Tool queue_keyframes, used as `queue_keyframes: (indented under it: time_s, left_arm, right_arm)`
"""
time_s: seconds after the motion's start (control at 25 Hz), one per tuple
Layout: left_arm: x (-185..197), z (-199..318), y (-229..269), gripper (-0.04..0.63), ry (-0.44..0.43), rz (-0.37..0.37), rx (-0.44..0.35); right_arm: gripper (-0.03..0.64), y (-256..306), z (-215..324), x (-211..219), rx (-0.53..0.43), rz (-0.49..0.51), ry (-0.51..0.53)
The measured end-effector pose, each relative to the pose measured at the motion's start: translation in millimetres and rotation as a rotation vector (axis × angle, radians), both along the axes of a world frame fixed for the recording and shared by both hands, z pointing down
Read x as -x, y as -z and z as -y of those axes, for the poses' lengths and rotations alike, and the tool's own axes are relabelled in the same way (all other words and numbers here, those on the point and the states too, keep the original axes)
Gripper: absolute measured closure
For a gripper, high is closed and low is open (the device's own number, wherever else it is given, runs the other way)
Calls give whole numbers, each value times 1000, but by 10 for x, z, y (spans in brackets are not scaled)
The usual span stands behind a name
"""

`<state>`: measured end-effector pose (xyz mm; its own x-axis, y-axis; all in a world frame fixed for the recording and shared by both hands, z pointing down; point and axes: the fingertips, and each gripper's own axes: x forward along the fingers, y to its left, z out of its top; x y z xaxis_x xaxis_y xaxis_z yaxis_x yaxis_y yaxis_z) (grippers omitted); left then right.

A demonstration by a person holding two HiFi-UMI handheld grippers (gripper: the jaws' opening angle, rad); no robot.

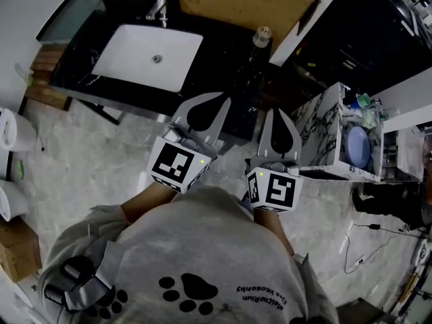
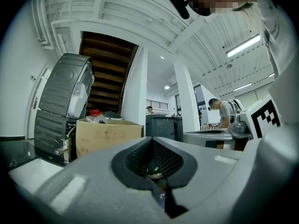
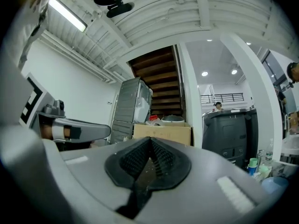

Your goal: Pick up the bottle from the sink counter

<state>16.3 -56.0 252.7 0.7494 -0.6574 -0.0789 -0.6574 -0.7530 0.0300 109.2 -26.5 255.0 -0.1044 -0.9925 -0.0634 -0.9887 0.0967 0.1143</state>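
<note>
Left gripper view: left gripper (image 2: 152,143) fingers (image 2: 84,185) are pressing together tip to tip, with nothing between them. Beyond the tips a cardboard box (image 2: 107,134) is standing to the left.

Right gripper view: right gripper (image 3: 150,140) fingers (image 3: 224,185) are also meeting fully, with nothing held. The same box (image 3: 163,133) is showing straight past the tips, and the left gripper (image 3: 74,130) is riding alongside at the left.

Head view: both grippers are sitting side by side, close but apart, the left gripper (image 1: 217,101) angling slightly right and the right gripper (image 1: 277,112) pointing straight ahead. Both sets of tips are overlapping the front edge of the black worktop (image 1: 223,59).

- The bottle (image 1: 260,40), dark with a pale cap, is standing upright on the worktop right of the white sink basin (image 1: 145,56). It is ahead of the right gripper's tips and well apart from them.
- Bare dark worktop is lying open between the basin's right rim and the bottle, and from the front edge up to the bottle.
- The cardboard box (image 1: 236,2) is crowding in just behind the bottle.
- A white slanted panel (image 1: 297,36) is closing off the bottle's right side.
- The faucet (image 1: 158,5) is standing behind the basin, clear of the bottle.
- A marble-patterned cabinet (image 1: 324,130) is standing near the right gripper's outer side.
- Pale floor (image 1: 101,160) is stretching open left of the left gripper.
</note>
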Motion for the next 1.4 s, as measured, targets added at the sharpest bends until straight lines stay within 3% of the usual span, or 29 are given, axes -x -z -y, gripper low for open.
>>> queue_keyframes:
  time_s: [0.36,0.76,1.4]
  left_arm:
    - [-98,712,-102,597,-104,6,17]
    - [-192,1159,-202,597,-179,-13,4]
    - [-215,1407,-278,597,-143,-35,34]
  right_arm:
    - [617,-71,644,-36,2,6,-82]
    - [617,-174,1016,-103,2,4,-174]
    - [617,-223,1238,-179,5,-3,-151]
